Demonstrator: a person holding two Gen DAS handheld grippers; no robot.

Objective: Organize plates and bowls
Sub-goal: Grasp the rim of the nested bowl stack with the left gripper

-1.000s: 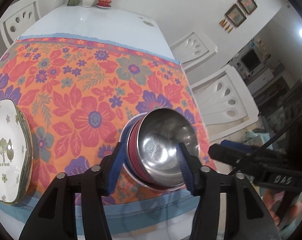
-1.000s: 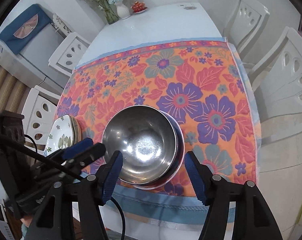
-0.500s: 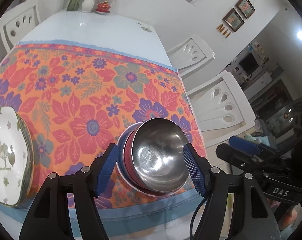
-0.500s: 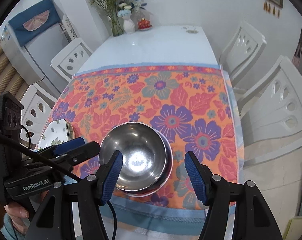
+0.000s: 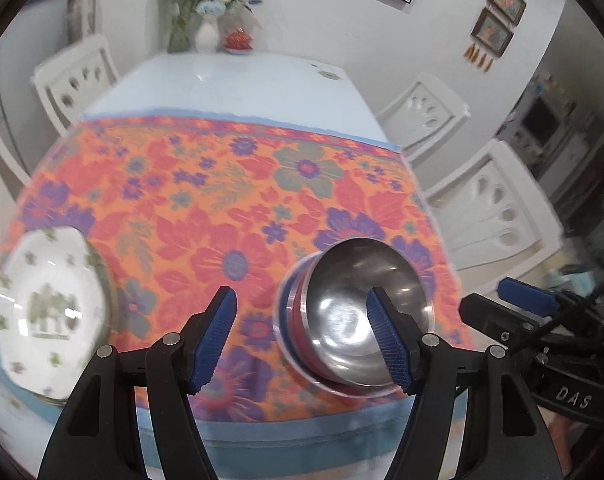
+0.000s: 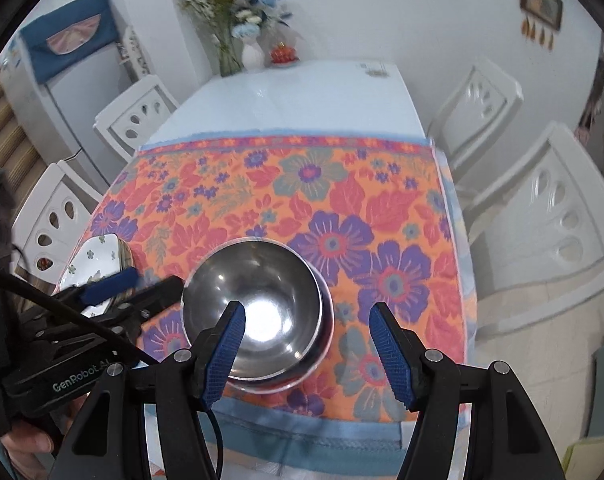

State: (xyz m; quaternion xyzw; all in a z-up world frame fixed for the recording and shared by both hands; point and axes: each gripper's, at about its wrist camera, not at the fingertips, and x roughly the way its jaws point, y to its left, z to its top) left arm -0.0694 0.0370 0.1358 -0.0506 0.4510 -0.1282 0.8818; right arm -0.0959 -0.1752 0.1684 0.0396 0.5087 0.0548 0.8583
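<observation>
A stack of steel bowls [image 5: 355, 308] with red and blue outer walls sits on the floral cloth near the table's front edge; it also shows in the right wrist view [image 6: 258, 312]. A stack of white plates [image 5: 46, 316] with a tree print lies to its left, also seen in the right wrist view [image 6: 98, 256]. My left gripper [image 5: 305, 340] is open and empty, held above and in front of the bowls. My right gripper [image 6: 307, 354] is open and empty, just right of the bowls.
The floral cloth [image 6: 341, 200] covers the near half of a white table [image 6: 302, 96]. A vase with flowers [image 6: 250, 52] stands at the far end. White chairs [image 6: 541, 208] stand along both sides.
Both grippers have pulled back and up from the bowl stack. The left gripper let go of the bowls, opened wide and swung left, bringing the plates more into view.
</observation>
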